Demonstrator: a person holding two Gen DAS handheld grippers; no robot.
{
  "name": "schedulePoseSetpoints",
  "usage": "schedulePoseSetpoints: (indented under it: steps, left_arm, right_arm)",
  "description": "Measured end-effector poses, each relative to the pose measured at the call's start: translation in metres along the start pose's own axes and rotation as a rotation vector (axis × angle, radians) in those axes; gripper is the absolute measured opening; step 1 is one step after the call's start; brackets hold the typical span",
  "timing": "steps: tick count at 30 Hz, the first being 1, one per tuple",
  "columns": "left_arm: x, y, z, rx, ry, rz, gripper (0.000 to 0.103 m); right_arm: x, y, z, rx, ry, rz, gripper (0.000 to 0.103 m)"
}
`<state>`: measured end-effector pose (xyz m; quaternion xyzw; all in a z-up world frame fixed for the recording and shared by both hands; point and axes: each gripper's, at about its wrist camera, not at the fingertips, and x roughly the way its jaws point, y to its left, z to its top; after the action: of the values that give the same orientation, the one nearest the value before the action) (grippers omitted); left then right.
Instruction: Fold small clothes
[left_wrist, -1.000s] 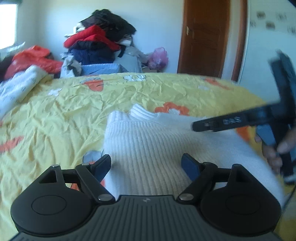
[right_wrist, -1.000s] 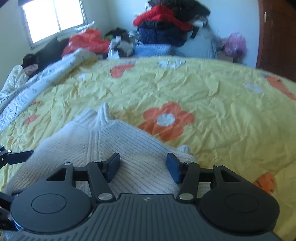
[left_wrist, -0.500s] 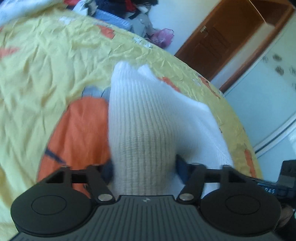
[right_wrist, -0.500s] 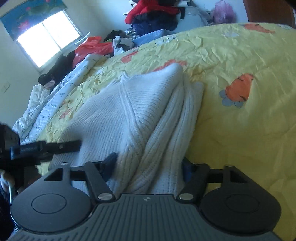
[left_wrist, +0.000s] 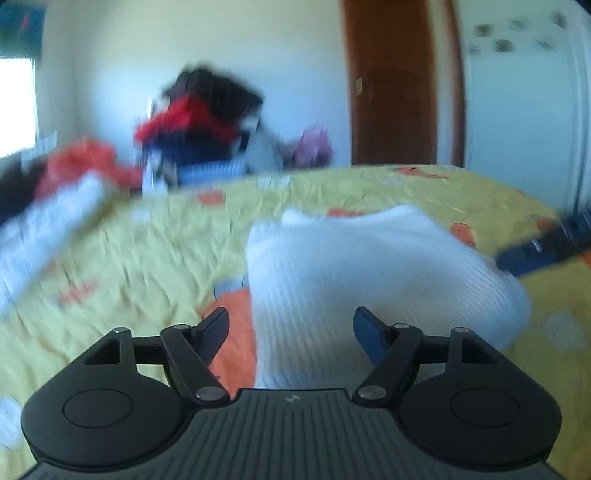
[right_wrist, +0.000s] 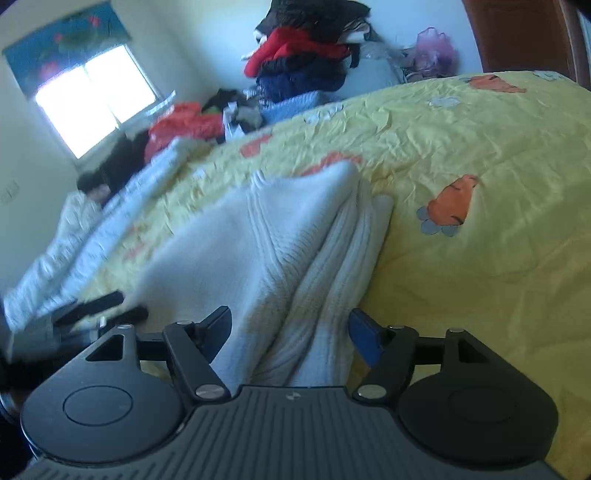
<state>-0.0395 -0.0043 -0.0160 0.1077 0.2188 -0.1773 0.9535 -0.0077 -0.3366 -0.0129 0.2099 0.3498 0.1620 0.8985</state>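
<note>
Both tongs, left gripper (left_wrist: 291, 332) & right gripper (right_wrist: 290, 330), just spread, releasing the white sweater (right_wrist: 295, 251) (fold laid down, next fold due).

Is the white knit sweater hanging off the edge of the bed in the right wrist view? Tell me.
No, the white knit sweater lies folded on top of the yellow flowered bedspread, with bedspread showing on both sides of it.

No words, numbers or brand names can be read in either view; the only mark is a small pale emblem on each tool's ribbed body, too tiny to make out
</note>
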Motion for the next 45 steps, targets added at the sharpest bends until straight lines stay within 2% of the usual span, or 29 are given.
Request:
schedulePoseSetpoints:
  steps: [2,3,5,6,9,11,13,15,16,17,19,20,22,24,25,26,28,29,31,33,34,36,37,39,41,44,45]
  left_arm:
    - [-0.006,-0.009,-0.004,0.048,0.000,-0.020,0.085]
    - [-0.002,-0.008,-0.004,0.035,0.014,-0.037,0.085]
    - [0.014,-0.001,0.001,-0.019,0.054,-0.039,0.085]
    - [0.026,0.008,0.006,-0.071,0.083,-0.053,0.086]
    - [0.071,0.047,0.016,-0.372,0.276,-0.195,0.087]
    - [0.095,0.066,0.013,-0.552,0.371,-0.314,0.087]
    - [0.111,0.073,0.014,-0.605,0.410,-0.357,0.087]
    - [0.121,0.078,0.017,-0.628,0.421,-0.376,0.080]
    - [0.124,0.079,0.018,-0.635,0.428,-0.375,0.071]
    - [0.122,0.079,0.020,-0.631,0.425,-0.366,0.060]
    - [0.110,0.076,0.025,-0.591,0.408,-0.352,0.051]
    - [0.098,0.073,0.026,-0.574,0.396,-0.340,0.050]
    - [0.079,0.068,0.031,-0.558,0.375,-0.328,0.050]
    - [0.071,0.069,0.023,-0.560,0.380,-0.348,0.051]
    - [0.074,0.069,0.016,-0.553,0.391,-0.350,0.055]
    - [0.077,0.068,0.008,-0.542,0.387,-0.345,0.064]
    - [0.074,0.071,-0.002,-0.586,0.347,-0.340,0.068]
    - [0.071,0.073,-0.001,-0.597,0.347,-0.333,0.069]
    - [0.051,0.071,0.007,-0.557,0.298,-0.281,0.067]
    - [0.020,0.062,0.014,-0.427,0.187,-0.170,0.070]
    - [0.004,0.053,0.017,-0.338,0.136,-0.112,0.075]
    - [-0.023,0.033,0.016,-0.209,0.050,-0.030,0.081]
    - [-0.033,0.022,0.011,-0.181,0.021,-0.012,0.083]
    - [-0.045,0.006,0.002,-0.157,0.004,-0.018,0.083]
    - [-0.051,-0.008,-0.010,-0.156,0.003,-0.041,0.083]
    - [-0.046,-0.020,-0.021,-0.164,0.040,-0.059,0.083]
    - [-0.043,-0.024,-0.023,-0.161,0.050,-0.046,0.083]
  right_arm:
    - [-0.001,0.001,0.000,0.006,0.019,0.010,0.084]
    - [0.001,0.002,0.000,0.005,0.032,0.016,0.088]
    - [0.010,-0.002,0.002,0.017,0.050,0.022,0.088]
    - [0.014,-0.007,0.007,0.044,0.053,0.026,0.088]
    - [0.035,-0.029,0.023,0.193,0.100,0.049,0.089]
    - [0.052,-0.034,0.029,0.234,0.166,0.090,0.089]
    - [0.069,-0.031,0.032,0.212,0.227,0.083,0.086]
    - [0.083,-0.026,0.035,0.163,0.248,0.069,0.083]
    - [0.088,-0.025,0.037,0.161,0.248,0.078,0.078]
    - [0.093,-0.024,0.037,0.154,0.244,0.089,0.077]
    - [0.093,-0.016,0.039,0.089,0.243,0.087,0.069]
    - [0.091,-0.012,0.039,0.073,0.243,0.082,0.065]
    - [0.076,-0.005,0.040,0.056,0.227,0.103,0.058]
    - [0.058,0.005,0.037,0.015,0.205,0.139,0.058]
    - [0.055,0.005,0.034,0.010,0.207,0.146,0.058]
    - [0.056,0.003,0.029,0.008,0.219,0.143,0.058]
    - [0.068,-0.008,0.018,0.026,0.235,0.119,0.066]
    - [0.068,-0.016,0.016,0.080,0.219,0.138,0.066]
    - [0.060,-0.022,0.018,0.156,0.193,0.143,0.068]
    - [0.038,-0.016,0.019,0.153,0.132,0.105,0.068]
    - [0.026,-0.012,0.016,0.137,0.099,0.083,0.066]
    - [-0.002,0.007,0.008,0.029,0.014,0.019,0.066]
    - [-0.015,0.019,0.001,-0.034,-0.016,-0.015,0.070]
    - [-0.035,0.038,-0.016,-0.134,-0.032,-0.069,0.077]
    - [-0.046,0.051,-0.031,-0.191,-0.019,-0.103,0.079]
    - [-0.060,0.057,-0.049,-0.212,-0.011,-0.153,0.086]
    - [-0.062,0.057,-0.053,-0.194,-0.006,-0.161,0.091]
